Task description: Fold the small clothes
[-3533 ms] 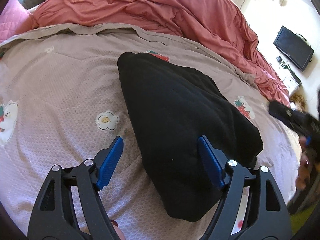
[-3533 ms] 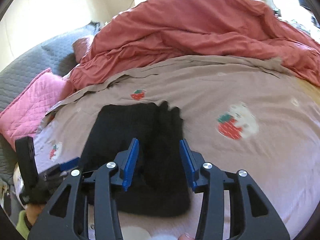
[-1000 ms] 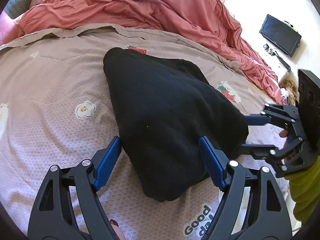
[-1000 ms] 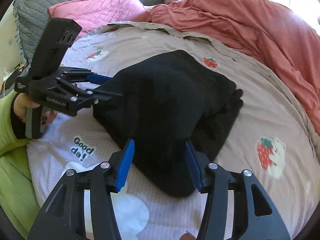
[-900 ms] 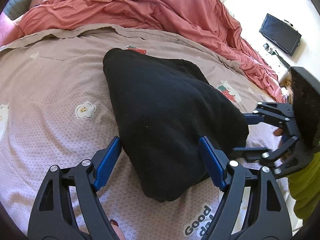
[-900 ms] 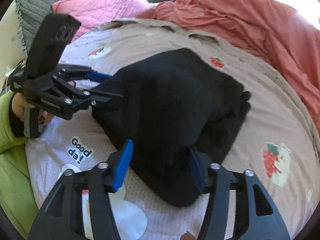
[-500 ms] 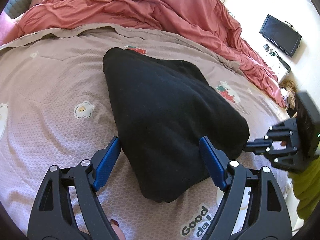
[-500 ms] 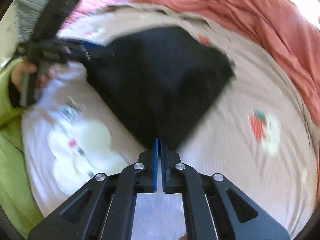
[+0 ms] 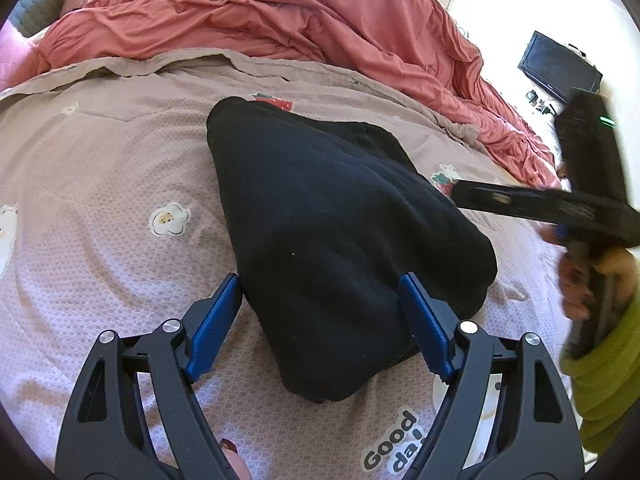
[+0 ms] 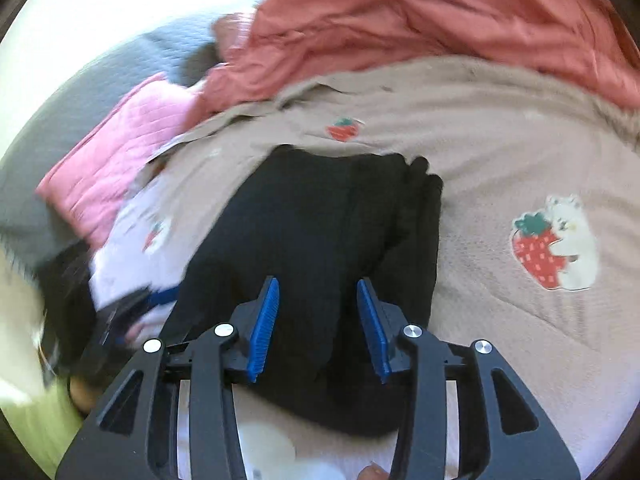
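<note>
Now that the right claw (image 10: 318, 326) has let go of the corner it was pinching half a second ago, its jaws are opening again, and the black garment (image 9: 344, 232) lies loose on the bed cover (image 9: 100, 184) as a thick folded bundle. A second ago that claw was reaching at the bundle's near edge; since then it has swung round and rolled, so its view now looks along the length of the garment (image 10: 320, 240) towards the pink pillow (image 10: 116, 152) and the red duvet (image 10: 440, 20). I judge this to mean the last fold or tidy-up tug is done and the piece is close to finished, though the far end in the right wrist view looks lumpy, with layers stepping out unevenly.

The left claw (image 9: 320, 320) has not shifted: it hangs wide, its blue pads on either side of the bundle's near, narrow end without pressing on it. The cloth runs away from it up the bed towards the duvet (image 9: 280, 12). In the left wrist view the right claw (image 9: 520, 200) is a blurred dark bar above the garment's right side, apart from the cloth, held by a hand (image 9: 588, 280) in a green sleeve (image 9: 608, 380).

In the right wrist view the garment fills the gap between the blue pads, but it lies below them, not gripped.
</note>
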{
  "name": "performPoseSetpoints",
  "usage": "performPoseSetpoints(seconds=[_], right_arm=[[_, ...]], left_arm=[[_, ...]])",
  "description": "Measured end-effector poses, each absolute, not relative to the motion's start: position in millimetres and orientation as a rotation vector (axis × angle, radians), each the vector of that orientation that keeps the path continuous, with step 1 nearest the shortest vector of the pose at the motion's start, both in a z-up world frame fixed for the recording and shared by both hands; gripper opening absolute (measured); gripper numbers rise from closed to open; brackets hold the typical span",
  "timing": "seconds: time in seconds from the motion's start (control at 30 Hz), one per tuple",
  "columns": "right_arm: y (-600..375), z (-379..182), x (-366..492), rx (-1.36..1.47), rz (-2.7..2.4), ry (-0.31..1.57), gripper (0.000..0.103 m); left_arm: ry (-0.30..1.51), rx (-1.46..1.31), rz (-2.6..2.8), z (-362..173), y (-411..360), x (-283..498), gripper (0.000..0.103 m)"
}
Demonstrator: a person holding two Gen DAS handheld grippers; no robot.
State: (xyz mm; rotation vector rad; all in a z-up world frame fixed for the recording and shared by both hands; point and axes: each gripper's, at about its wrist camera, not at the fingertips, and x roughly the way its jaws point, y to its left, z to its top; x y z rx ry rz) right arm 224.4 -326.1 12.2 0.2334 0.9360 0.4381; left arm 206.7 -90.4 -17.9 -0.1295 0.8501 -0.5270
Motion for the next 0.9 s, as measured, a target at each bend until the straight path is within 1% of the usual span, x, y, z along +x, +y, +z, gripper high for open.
performPoseSetpoints(seconds=[0.03, 0.07, 0.1, 0.13, 0.17, 0.2, 0.23, 0.3, 0.37, 0.47, 0.5, 0.53, 0.57, 0.6, 0.67, 0.8, 0.87, 0.9], right_arm=[[-323, 7, 233, 0.253, 0.423, 0.955, 0.045], [-323, -5, 244, 0.298, 0.432, 0.991, 0.046], [-324, -12, 248, 0.334, 0.454, 1.015, 0.043], [-324, -19, 251, 0.369, 0.479, 1.026, 0.031], [-325, -24, 251, 0.400, 0.504, 1.020, 0.026], [-326, -24, 247, 0.412, 0.510, 1.007, 0.017], [-329, -24, 244, 0.423, 0.511, 0.993, 0.015], [-334, -16, 232, 0.403, 0.482, 0.963, 0.013], [-338, -6, 218, 0.330, 0.432, 0.960, 0.013], [-349, -5, 210, 0.303, 0.386, 0.963, 0.013], [-350, -10, 210, 0.295, 0.379, 0.965, 0.014], [-351, -15, 212, 0.298, 0.370, 0.967, 0.019], [-351, -21, 214, 0.309, 0.357, 0.970, 0.021], [-350, -25, 216, 0.321, 0.354, 0.970, 0.026], [-348, -28, 217, 0.335, 0.343, 0.959, 0.029], [-338, -23, 215, 0.264, 0.321, 0.939, 0.034], [-339, -17, 211, 0.253, 0.315, 0.920, 0.039], [-339, -13, 207, 0.248, 0.305, 0.906, 0.044]], left_arm=[[0.849, -0.129, -0.528, -17, -90, 206, 0.072], [0.850, -0.127, -0.529, -18, -91, 207, 0.072], [0.851, -0.123, -0.527, -18, -91, 207, 0.072], [0.852, -0.117, -0.523, -19, -92, 207, 0.072], [0.854, -0.112, -0.521, -20, -94, 208, 0.072], [0.853, -0.110, -0.523, -20, -95, 208, 0.072], [0.851, -0.108, -0.525, -19, -96, 207, 0.072], [0.844, -0.112, -0.540, -16, -96, 205, 0.072], [0.838, -0.132, -0.566, -12, -98, 202, 0.072], [0.827, -0.121, -0.590, -7, -103, 198, 0.072], [0.831, -0.109, -0.588, -8, -106, 197, 0.072], [0.836, -0.100, -0.582, -9, -108, 197, 0.072], [0.843, -0.085, -0.569, -12, -109, 196, 0.072], [0.848, -0.073, -0.559, -14, -110, 196, 0.072], [0.857, -0.062, -0.548, -18, -110, 197, 0.072], [0.868, -0.064, -0.543, -20, -110, 200, 0.072], [0.870, -0.066, -0.540, -20, -109, 200, 0.072], [0.871, -0.069, -0.539, -20, -108, 200, 0.072]])
